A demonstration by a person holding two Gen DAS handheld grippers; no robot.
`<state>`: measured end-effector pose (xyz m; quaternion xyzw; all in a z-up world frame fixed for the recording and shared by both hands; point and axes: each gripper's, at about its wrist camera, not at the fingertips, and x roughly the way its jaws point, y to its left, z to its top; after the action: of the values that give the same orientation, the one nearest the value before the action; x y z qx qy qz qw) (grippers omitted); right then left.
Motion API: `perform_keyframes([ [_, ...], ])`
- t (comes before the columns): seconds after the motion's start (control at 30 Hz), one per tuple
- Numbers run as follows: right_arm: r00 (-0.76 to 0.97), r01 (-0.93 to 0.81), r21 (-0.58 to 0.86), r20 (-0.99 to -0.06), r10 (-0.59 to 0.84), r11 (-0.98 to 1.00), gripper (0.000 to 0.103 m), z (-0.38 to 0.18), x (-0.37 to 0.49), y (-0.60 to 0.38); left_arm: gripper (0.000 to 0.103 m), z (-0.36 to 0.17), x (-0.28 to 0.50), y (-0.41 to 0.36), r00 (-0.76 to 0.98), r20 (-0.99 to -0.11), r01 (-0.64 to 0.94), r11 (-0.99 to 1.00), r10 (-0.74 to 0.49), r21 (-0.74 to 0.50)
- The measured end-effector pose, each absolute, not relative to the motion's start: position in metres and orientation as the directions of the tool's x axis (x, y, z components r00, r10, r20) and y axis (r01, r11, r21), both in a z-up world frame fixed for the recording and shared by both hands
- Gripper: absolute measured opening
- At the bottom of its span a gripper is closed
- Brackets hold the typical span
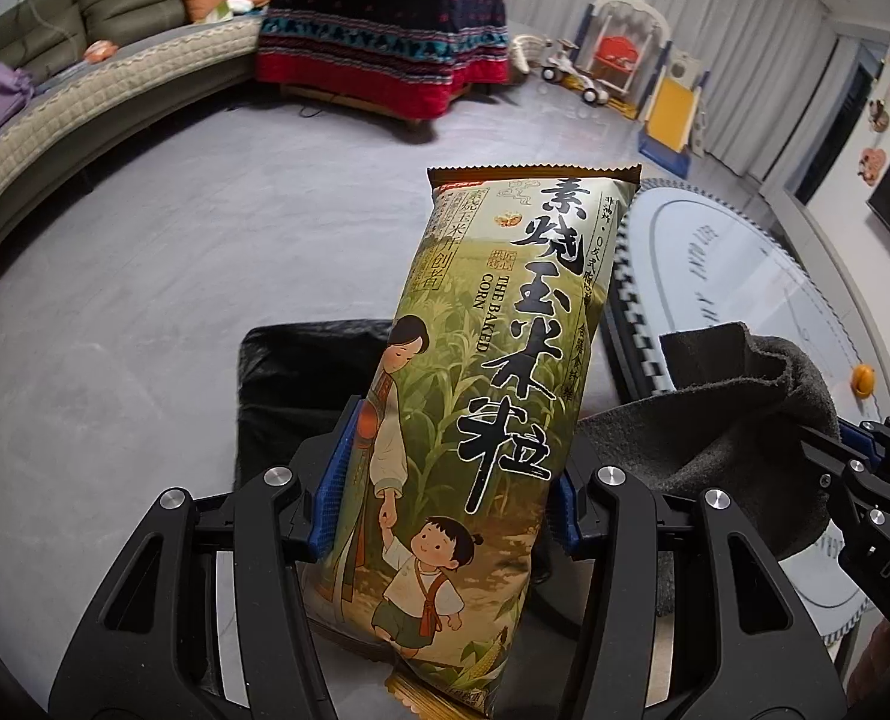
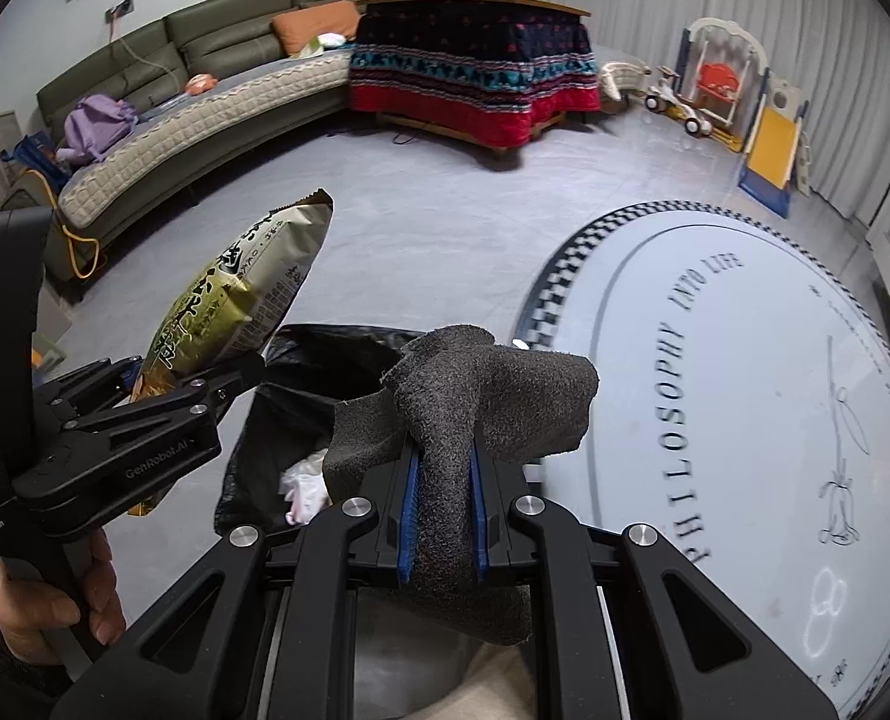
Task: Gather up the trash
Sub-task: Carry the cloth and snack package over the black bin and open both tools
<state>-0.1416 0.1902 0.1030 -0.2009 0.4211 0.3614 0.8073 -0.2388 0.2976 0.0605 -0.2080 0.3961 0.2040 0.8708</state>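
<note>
My left gripper point(image 1: 445, 480) has its jaws clamped on one snack bag point(image 1: 487, 396), my right gripper point(image 2: 443, 516) on one grey cloth point(image 2: 475, 408), both above one black bin bag point(image 2: 276, 420), its contents mostly hidden.

Grey floor point(image 2: 432, 252) under round rug point(image 2: 745, 396), black bin bag point(image 2: 252, 462).

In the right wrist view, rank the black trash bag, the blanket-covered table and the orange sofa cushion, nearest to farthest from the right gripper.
1. Black trash bag, just left of the right gripper.
2. Blanket-covered table, across the floor.
3. Orange sofa cushion, behind, left of the table.
</note>
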Motion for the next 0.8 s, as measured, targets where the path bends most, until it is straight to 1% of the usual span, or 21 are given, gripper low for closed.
perform_keyframes([
  [0.27,0.308,-0.789,0.003,-0.863,0.401,0.614,0.015,0.074,-0.154,0.226,0.052,0.032,-0.262,0.327,0.537,-0.818,-0.606,0.769,0.207,-0.203],
  [0.57,0.234,-0.827,0.042,-0.881,0.411,0.56,0.015,0.058,-0.164,0.254,0.052,0.011,-0.278,0.341,0.465,-0.858,-0.662,0.728,0.216,-0.176],
  [0.6,0.21,-0.84,0.05,-0.888,0.409,0.54,0.017,0.056,-0.165,0.258,0.053,0.009,-0.278,0.343,0.456,-0.863,-0.67,0.722,0.216,-0.173],
  [0.63,0.185,-0.853,0.054,-0.898,0.399,0.518,0.022,0.053,-0.165,0.262,0.066,0.006,-0.277,0.345,0.446,-0.87,-0.672,0.72,0.209,-0.172],
  [0.67,0.182,-0.859,0.044,-0.905,0.383,0.511,0.043,0.049,-0.167,0.267,0.077,0.005,-0.275,0.347,0.434,-0.877,-0.677,0.716,0.205,-0.168],
  [0.7,0.204,-0.855,0.025,-0.902,0.381,0.517,0.063,0.049,-0.167,0.269,0.098,0.005,-0.273,0.349,0.423,-0.879,-0.69,0.707,0.219,-0.156],
  [0.73,0.221,-0.854,0.015,-0.894,0.389,0.52,0.065,0.05,-0.168,0.268,0.098,0.007,-0.273,0.351,0.419,-0.875,-0.701,0.699,0.244,-0.141],
  [0.8,0.23,-0.857,0.004,-0.892,0.39,0.515,0.065,0.05,-0.169,0.269,0.098,0.012,-0.272,0.352,0.407,-0.868,-0.719,0.685,0.284,-0.113],
])
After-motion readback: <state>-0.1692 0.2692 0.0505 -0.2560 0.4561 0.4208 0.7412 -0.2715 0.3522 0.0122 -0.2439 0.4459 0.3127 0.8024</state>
